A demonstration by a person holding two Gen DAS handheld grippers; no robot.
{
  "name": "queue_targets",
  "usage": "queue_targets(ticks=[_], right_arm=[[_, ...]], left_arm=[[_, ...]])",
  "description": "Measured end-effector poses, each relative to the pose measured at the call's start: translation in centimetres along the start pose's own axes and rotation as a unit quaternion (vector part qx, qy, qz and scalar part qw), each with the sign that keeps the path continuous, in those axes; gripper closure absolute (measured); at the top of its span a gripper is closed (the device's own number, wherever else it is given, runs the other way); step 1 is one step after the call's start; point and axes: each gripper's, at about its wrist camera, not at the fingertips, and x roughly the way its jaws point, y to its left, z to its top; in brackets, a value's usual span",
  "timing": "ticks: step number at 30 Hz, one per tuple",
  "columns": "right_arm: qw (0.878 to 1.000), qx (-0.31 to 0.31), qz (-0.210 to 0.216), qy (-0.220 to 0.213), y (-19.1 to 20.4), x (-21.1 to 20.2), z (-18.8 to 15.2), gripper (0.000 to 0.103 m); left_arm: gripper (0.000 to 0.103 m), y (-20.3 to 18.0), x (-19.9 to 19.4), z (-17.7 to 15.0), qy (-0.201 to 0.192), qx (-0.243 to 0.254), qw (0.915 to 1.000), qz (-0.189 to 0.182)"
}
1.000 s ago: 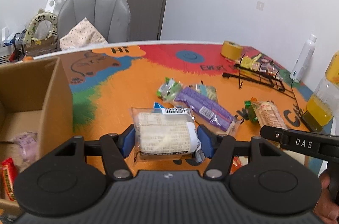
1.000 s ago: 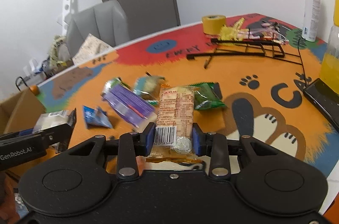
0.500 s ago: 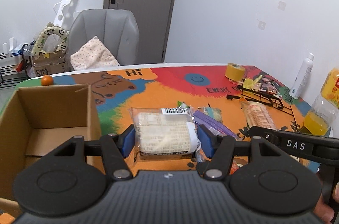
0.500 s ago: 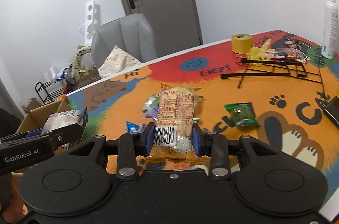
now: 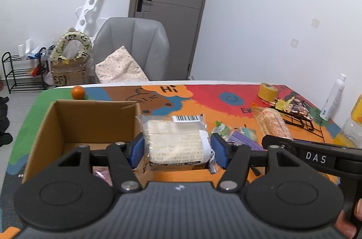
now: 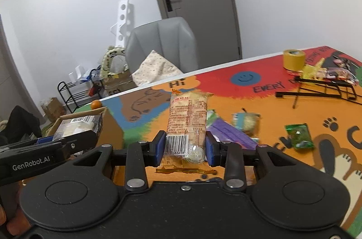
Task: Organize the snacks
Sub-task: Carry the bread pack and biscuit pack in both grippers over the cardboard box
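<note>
My left gripper is shut on a clear-wrapped white pastry pack, held in the air just right of the open cardboard box. A pink packet lies inside the box. My right gripper is shut on a tall orange cracker pack, lifted above the table; the same cracker pack shows in the left wrist view. The pastry pack and the box appear at left in the right wrist view. Loose on the mat lie a purple pack, a green packet and a pale packet.
A colourful cartoon mat covers the table. A yellow tape roll, a black wire rack with small packets, a white spray bottle and a juice bottle stand at the right. An orange sits behind the box; a grey chair beyond.
Both grippers have risen and swung left with their packs still held. The cardboard box has come from the left edge to just beside the left gripper.
</note>
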Motion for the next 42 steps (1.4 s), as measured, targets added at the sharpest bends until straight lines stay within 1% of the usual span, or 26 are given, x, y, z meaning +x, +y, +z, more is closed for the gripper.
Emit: queue_targets(ticks=[12, 24, 35, 37, 42], right_arm=[[0.999, -0.026, 0.033, 0.005, 4.5, 1.2, 0.3, 0.069], [0.997, -0.054, 0.059, 0.011, 8.8, 2.1, 0.5, 0.069], [0.994, -0.069, 0.076, 0.026, 11.6, 3.8, 0.3, 0.069], [0.994, -0.071, 0.079, 0.029, 11.9, 4.1, 0.4, 0.069], [0.993, -0.072, 0.092, 0.036, 12.7, 4.7, 0.3, 0.069]], left_arm=[[0.042, 5.1, -1.5, 0.0, -0.005, -0.029, 0.9991, 0.032], [0.042, 9.3, -1.3, -0.4, 0.004, -0.058, 0.9970, 0.051], [0.041, 11.4, -1.0, -0.7, 0.021, -0.068, 0.9956, 0.060], [0.039, 11.7, -1.2, -0.7, 0.016, -0.069, 0.9955, 0.063], [0.038, 12.0, -2.1, -0.2, 0.005, -0.068, 0.9954, 0.066]])
